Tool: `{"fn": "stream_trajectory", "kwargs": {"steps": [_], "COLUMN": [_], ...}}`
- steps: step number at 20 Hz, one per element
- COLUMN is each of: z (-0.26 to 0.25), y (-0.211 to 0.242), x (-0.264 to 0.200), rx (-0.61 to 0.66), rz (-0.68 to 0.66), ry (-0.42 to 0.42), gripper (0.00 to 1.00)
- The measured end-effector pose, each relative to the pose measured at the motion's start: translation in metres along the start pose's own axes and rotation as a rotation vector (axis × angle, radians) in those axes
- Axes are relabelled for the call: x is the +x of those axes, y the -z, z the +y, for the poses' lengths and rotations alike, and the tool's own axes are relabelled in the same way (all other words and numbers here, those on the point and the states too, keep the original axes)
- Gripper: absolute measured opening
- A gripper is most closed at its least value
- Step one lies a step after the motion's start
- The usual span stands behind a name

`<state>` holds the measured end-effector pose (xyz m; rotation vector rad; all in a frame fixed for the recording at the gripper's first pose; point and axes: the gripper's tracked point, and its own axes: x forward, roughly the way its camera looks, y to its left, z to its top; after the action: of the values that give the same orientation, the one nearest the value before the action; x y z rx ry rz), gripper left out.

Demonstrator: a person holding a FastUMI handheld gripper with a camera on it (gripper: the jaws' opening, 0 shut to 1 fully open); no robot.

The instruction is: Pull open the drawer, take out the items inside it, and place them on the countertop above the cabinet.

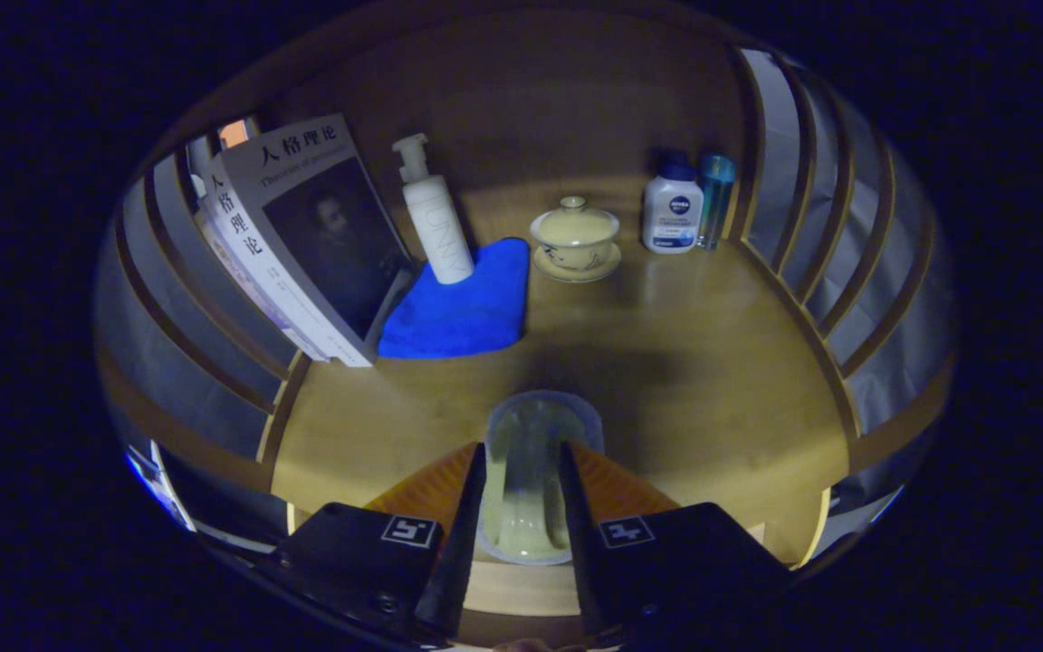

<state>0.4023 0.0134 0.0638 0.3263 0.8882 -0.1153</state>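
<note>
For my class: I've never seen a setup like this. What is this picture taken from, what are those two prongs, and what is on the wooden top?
The camera rides on a hand-held gripper and looks forward along its two fingers, the prongs. They are closed on a clear cup, held over the wooden countertop. Beyond the fingers stand leaning books, a white pump bottle on a blue cloth, a lidded teacup on a saucer, a white lotion bottle and a teal bottle beside it.
</note>
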Motion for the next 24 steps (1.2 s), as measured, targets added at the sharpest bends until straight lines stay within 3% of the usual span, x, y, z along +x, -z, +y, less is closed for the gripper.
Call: {"fn": "stream_trajectory", "kwargs": {"steps": [4,8,13,17,20,24], "z": [-0.002,0.007,0.002,-0.019,-0.029,-0.04], "y": [-0.003,0.003,0.033,0.09,0.144,0.216], "x": [-0.009,-0.032,-0.09,-0.137,-0.161,-0.145], "rx": [-0.03,-0.074,-0.199,-0.298,-0.304,-0.28], "rz": [-0.024,-0.105,-0.331,-0.517,-0.652,-0.758], "ry": [0.016,-0.034,-0.082,-0.072,-0.07,-0.006], "gripper": [0.51,0.51,0.55,0.99,0.99,0.98]}}
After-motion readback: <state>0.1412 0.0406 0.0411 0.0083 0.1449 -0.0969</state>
